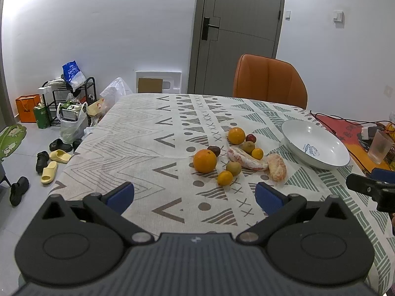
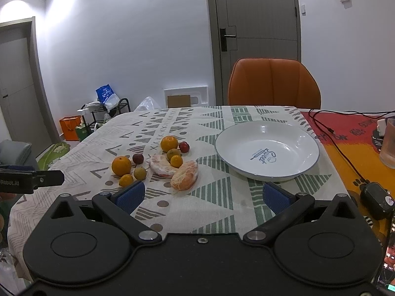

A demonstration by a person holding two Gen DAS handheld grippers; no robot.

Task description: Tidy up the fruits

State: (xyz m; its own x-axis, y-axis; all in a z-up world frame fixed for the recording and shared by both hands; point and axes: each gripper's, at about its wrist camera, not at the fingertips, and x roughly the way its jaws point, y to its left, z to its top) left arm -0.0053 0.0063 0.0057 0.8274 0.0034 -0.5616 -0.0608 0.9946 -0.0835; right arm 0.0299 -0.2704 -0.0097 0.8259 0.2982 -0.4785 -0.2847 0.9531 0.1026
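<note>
I hold a hand-held gripper in each hand, low over the patterned tabletop (image 2: 212, 197). My left hand-held gripper (image 1: 195, 197) and right hand-held gripper (image 2: 203, 196) are both spread wide and empty. The fruits (image 1: 234, 155) lie loose just ahead of the left one. An empty white bowl (image 2: 267, 151) sits ahead of the right one, likely where the fruits belong.

The bench (image 2: 217, 197) wears a matt woven cloth, faintly creased. The bowl (image 2: 303, 138) is glossy white glazed ceramic. The oranges (image 1: 204, 160) have dimpled, slightly shiny skin. The chair (image 2: 274, 83) looks like smooth leather. Gripper fingers (image 1: 121, 194) carry matt blue pads on black plastic.
</note>
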